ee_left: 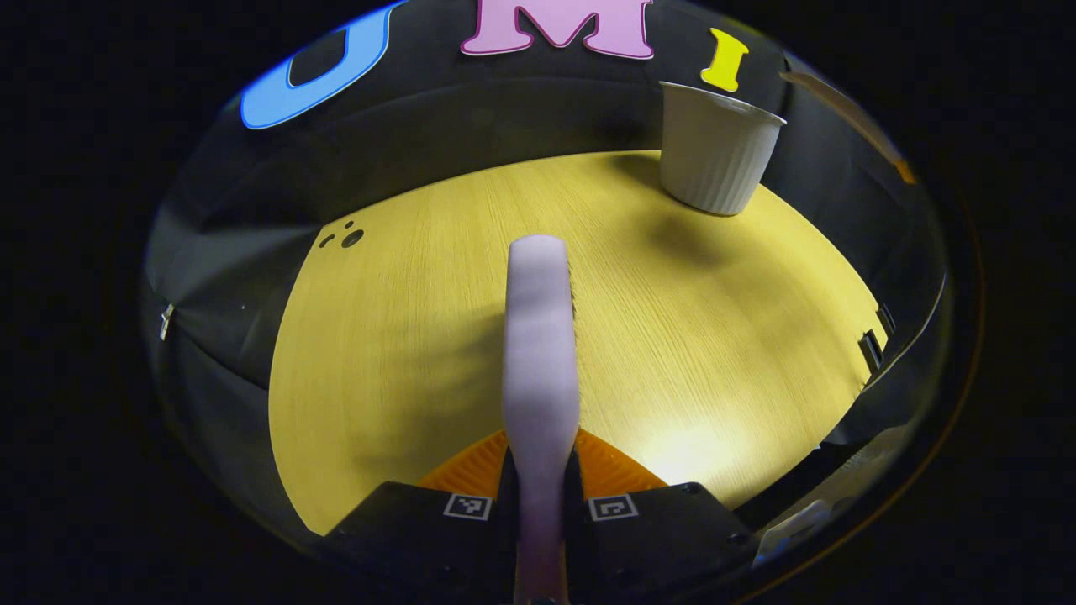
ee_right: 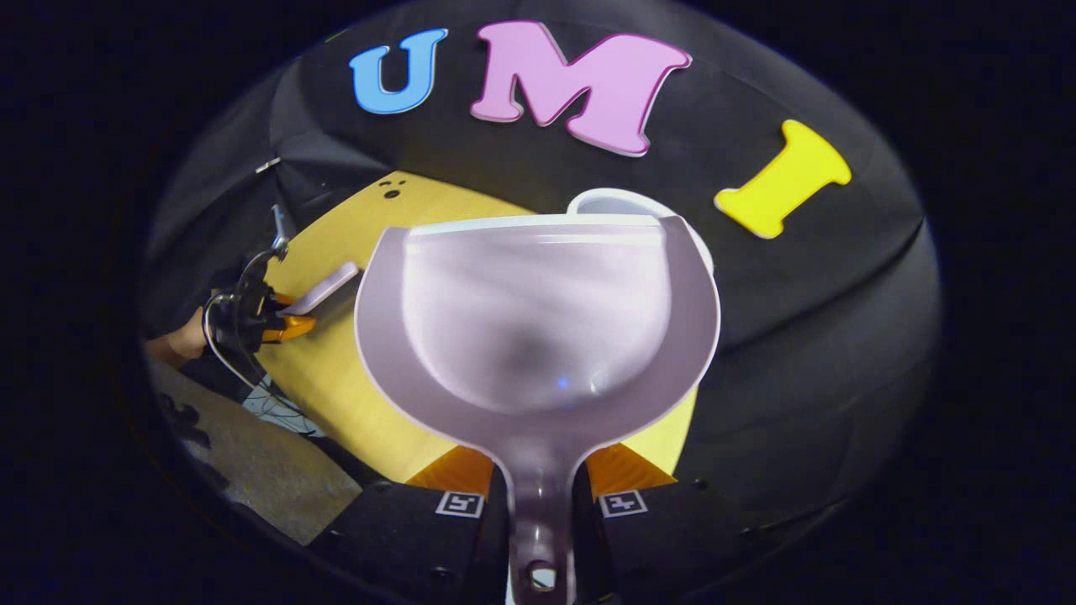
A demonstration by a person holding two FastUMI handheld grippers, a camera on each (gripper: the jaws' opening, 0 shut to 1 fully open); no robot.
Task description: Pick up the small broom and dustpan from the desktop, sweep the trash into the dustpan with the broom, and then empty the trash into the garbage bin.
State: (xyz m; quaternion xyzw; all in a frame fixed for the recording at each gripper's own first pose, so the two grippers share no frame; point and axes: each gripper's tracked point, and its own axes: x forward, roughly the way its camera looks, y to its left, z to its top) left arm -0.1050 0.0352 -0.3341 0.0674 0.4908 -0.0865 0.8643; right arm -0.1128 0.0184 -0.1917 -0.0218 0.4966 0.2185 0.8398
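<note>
Yellow wood-grain desktop [ee_left: 403, 353] inside a booth with black cloth walls, that's the setting. Count-wise: one broom, one dustpan, one bin, two grippers.

The left gripper [ee_left: 540, 479] is clamped on the small broom [ee_left: 540, 336], both fingers pressing its pale lilac handle, which sticks straight out over the desk, smooth and rounded at the end. The white ribbed garbage bin [ee_left: 714, 151] stands upright at the far right of the desk, tapering toward its base.

The right gripper [ee_right: 542, 496] is squeezed shut on the dustpan [ee_right: 538, 319] handle. The pan is glossy lilac plastic, a scoop with a straight front lip, held up with the bin's rim [ee_right: 605, 202] peeking just behind it. In the right gripper view, the left gripper sits off to the left over the desk, held by a hand [ee_right: 181, 340].
</note>
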